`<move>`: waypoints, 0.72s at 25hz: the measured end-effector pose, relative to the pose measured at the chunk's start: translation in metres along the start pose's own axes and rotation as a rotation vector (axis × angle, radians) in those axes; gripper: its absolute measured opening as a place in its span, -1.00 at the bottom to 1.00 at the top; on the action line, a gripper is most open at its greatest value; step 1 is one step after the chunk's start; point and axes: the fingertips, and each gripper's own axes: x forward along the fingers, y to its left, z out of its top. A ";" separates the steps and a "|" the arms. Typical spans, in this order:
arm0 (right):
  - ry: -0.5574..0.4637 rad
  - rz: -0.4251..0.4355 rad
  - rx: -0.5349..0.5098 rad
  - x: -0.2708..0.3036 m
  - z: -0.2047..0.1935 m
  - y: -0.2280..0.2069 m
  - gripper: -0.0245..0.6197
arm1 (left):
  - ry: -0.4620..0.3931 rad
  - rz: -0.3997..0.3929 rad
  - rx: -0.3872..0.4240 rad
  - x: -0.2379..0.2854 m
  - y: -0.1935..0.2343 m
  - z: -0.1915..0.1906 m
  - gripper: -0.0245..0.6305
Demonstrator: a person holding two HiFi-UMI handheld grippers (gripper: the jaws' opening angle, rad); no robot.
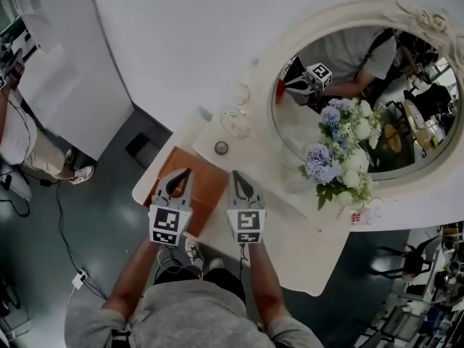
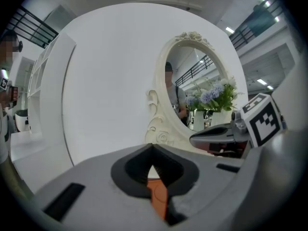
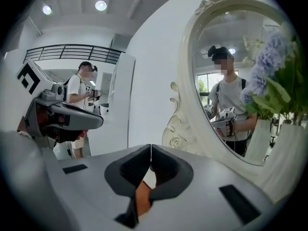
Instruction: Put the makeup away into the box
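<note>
since both claws are pressed together with nothing in them, the job looks barely begun, if begun at all. the left claw [image 1: 185, 172] has its tips meeting at a point, and the orange-brown showing through the hollow behind the tips is only the box lying below it. the right claw [image 1: 238, 175] is likewise closed tip to tip and carries nothing; the same brown shows through its hollow. the two are held side by side, close together, pointing a little downward toward the mirror.

directly beneath the left claw, and reaching across to the gap between the two, lies the brown box [image 1: 209, 187], flat on the near corner of the white surface [image 1: 290, 230]. whether its lid is up or down i cannot tell from above, and no makeup can be seen inside it.

just beyond the tips, ahead and between the two claws, sits a small round pot [image 1: 221, 148], which i take to be one of the makeup pieces. a little farther on stand some clear glass pieces [image 1: 236, 122], too faint to name. ahead and to the right of the right claw is a bunch of blue and white flowers [image 1: 339, 147], and behind everything stands the oval mirror [image 1: 290, 46] in its carved white frame.

so nothing appears stowed: the pot and whatever else counts as makeup are all outside the box, and each piece has yet to be picked up and carried back to it.
</note>
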 end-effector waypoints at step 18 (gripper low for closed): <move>0.268 0.068 0.081 0.113 -0.072 -0.009 -0.13 | 0.082 -0.009 -0.035 0.054 0.053 -0.046 -0.93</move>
